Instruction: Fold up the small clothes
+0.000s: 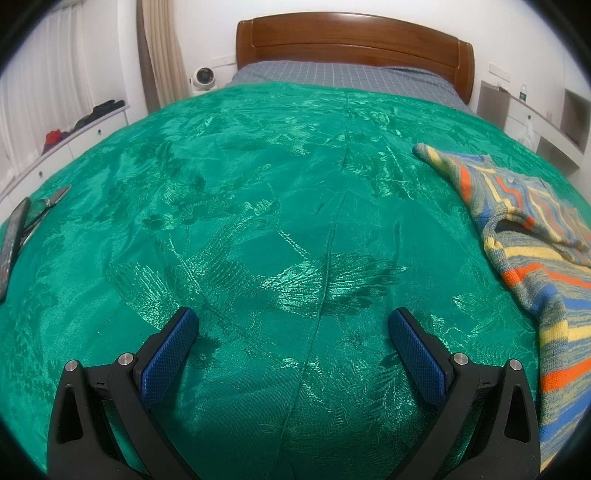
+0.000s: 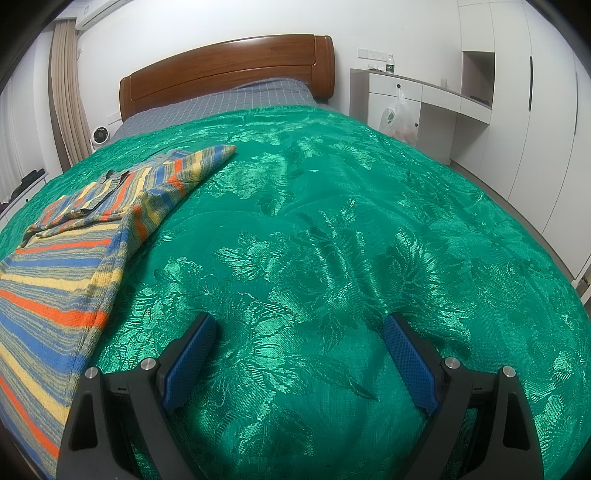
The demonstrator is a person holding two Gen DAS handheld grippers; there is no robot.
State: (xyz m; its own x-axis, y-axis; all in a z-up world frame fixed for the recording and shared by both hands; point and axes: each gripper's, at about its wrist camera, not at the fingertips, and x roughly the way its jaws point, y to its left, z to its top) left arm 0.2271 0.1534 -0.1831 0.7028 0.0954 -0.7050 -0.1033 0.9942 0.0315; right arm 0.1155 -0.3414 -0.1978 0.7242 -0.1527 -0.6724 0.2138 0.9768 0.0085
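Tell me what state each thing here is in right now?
Left gripper: open, empty, over the green bedspread.
Right gripper: open, empty.
Striped knit sweater: lying on the bedspread, sleeve stretched out, not yet folded small.
Scissors: lying at the bed's edge.

From my remote feed: a bed [image 1: 258, 206] under a shiny green floral spread, backed by a curved wooden headboard [image 1: 354, 40] and white walls [image 2: 221, 22] — beige curtains [image 1: 162, 51] to one side, white built-in wardrobes [image 2: 517, 110] and a low drawer unit [image 1: 74, 136] lining the room.
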